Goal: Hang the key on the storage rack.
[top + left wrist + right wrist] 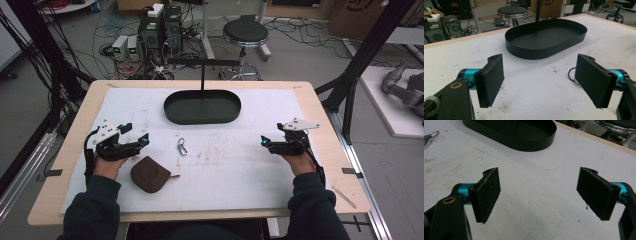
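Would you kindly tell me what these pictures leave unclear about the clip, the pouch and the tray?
- Metal clip: too small in the high view to tell its type; in the left gripper view a pad hides most of it.
- Brown pouch: contents hidden.
- Black tray: stand's top cut off by the left gripper view's edge.

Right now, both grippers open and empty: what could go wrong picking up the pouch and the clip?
1. The clip is small, flat metal on the white mat; the left gripper could skid off it.
2. The brown pouch lies beside the left hand; a sleeve might drag it.
3. The black tray has an upright stand; a reaching gripper could knock it.
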Demonstrator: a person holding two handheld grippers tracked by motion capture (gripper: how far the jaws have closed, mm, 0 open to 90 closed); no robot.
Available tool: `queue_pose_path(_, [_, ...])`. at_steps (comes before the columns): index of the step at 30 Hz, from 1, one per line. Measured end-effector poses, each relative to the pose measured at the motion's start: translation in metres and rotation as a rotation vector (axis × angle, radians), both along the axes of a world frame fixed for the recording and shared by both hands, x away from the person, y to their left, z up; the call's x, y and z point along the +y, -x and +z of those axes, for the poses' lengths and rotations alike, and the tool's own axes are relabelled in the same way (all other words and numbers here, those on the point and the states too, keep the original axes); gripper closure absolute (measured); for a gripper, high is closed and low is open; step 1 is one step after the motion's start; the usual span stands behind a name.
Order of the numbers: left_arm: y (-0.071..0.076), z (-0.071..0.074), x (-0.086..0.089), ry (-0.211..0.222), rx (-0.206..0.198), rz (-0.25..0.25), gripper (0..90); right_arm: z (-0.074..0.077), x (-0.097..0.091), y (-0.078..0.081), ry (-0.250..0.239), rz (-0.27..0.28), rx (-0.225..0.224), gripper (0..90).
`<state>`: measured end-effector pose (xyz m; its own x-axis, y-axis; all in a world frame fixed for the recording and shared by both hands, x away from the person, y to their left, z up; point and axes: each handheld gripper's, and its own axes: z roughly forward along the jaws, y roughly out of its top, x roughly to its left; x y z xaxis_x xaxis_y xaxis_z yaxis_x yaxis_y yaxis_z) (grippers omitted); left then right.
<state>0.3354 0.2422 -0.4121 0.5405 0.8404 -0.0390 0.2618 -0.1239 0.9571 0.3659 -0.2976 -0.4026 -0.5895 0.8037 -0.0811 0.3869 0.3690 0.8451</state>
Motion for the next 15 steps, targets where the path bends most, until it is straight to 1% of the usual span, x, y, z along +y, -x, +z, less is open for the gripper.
queue_pose_path(6, [-0.0015,-0.0013,0.0006,0.005,0.005,0.007,23.6,0.0001,-0.0003,0.0002,-0.007,-0.004,0.0,19.4])
queue_pose_path(10, [-0.0036,-0.0028,0.0027,0.013,0.01,0.015,23.7,-0.0004,-0.0016,-0.0003,-0.013,-0.01,0.009,19.4])
queue_pose_path(14, [-0.0032,-0.0024,0.0032,0.008,0.008,0.016,23.7,-0.0007,0.0019,0.0015,-0.012,-0.007,0.005,19.4])
queue_pose_path(15, [-0.0032,-0.0024,0.0032,0.008,0.008,0.016,23.7,-0.0004,0.0033,0.002,-0.02,-0.004,0.004,19.4])
